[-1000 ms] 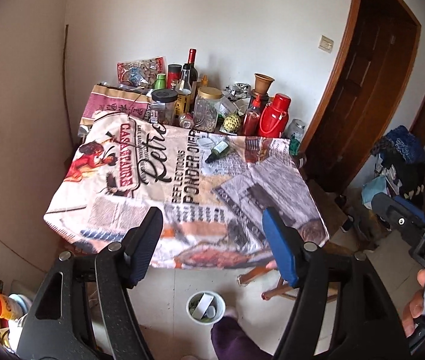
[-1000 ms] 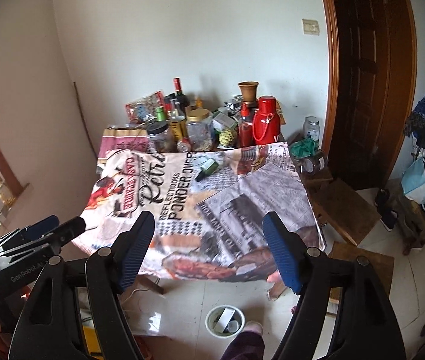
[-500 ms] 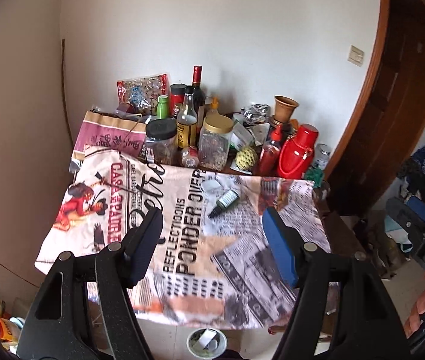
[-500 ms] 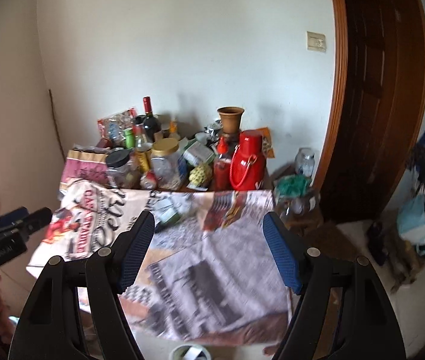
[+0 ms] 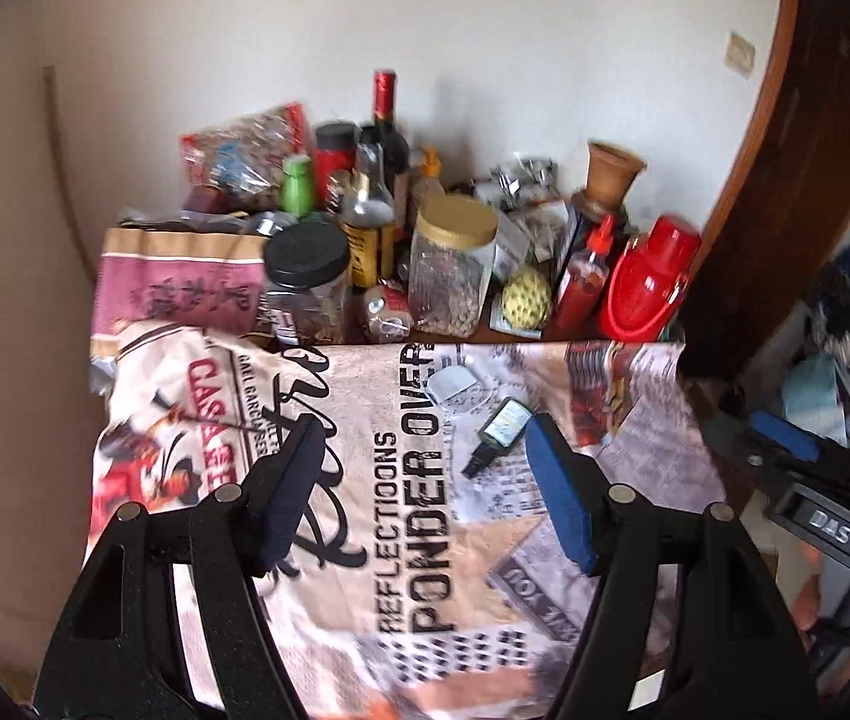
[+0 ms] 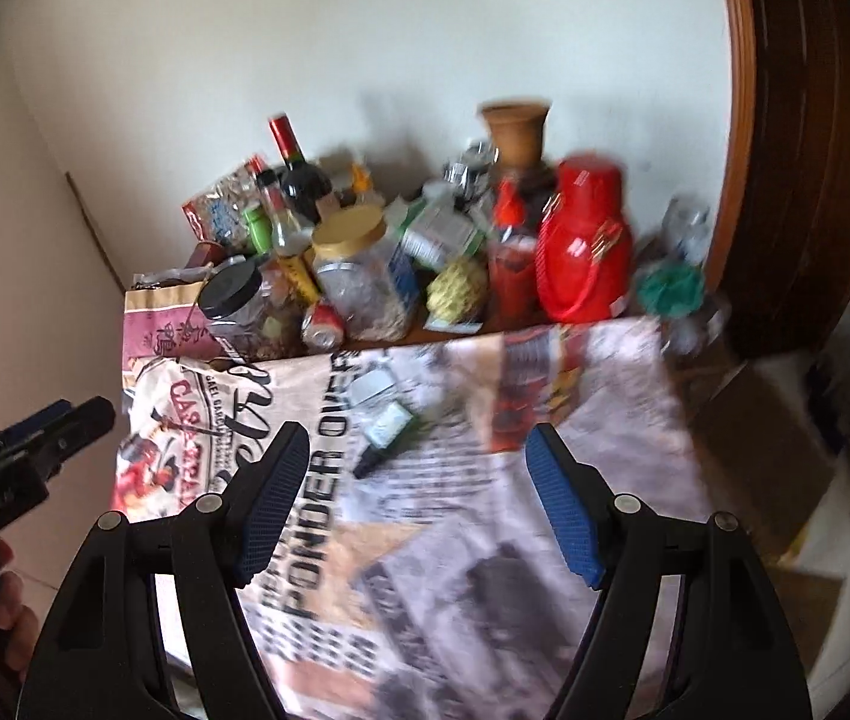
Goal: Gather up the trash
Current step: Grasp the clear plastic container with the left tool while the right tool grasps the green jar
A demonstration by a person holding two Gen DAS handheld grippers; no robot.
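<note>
a: the near half of the printed newspaper-pattern cloth (image 5: 425, 540) on the worktop lies bare, save one small dark green dropper bottle (image 5: 500, 429).

b: the back edge is crowded: clear plastic gold-lidded jar (image 5: 452, 273), red plastic thermos jug (image 5: 647, 288).

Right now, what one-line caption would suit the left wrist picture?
Open hand-held gripper above a printed tablecloth where a small green bottle lies on its side.

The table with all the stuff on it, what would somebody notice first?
Probably the bright red plastic flask with a handle at the back right of the table, beside the red squeeze bottle. Next, the big tablecloth printed like old newspapers covering the front. A small dark green bottle lies on its side alone on it.
</note>
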